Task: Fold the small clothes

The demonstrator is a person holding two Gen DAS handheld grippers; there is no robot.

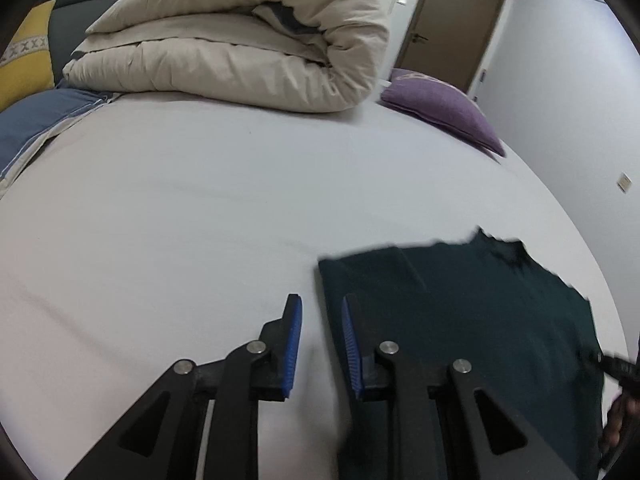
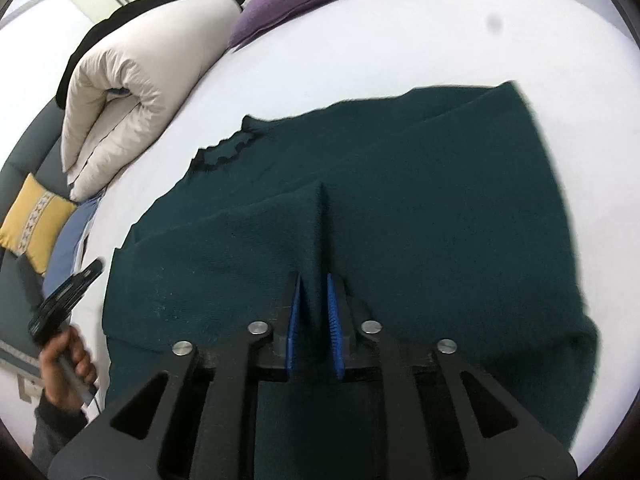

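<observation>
A dark green sweater (image 2: 400, 208) is lying spread on the white bed sheet (image 1: 200, 200), its scalloped neckline toward eleven o'clock in the right wrist view. The right gripper (image 2: 314, 280) is pinching a raised fold of the sweater, jaws nearly closed with the knit between the blue pads (image 2: 334, 320). The left gripper (image 1: 320, 308) is hovering at the sweater's left edge, jaws parted and holding nothing. A rolled beige duvet (image 1: 240, 40) is sitting at twelve o'clock, a purple cushion (image 1: 444, 112) at two.
</observation>
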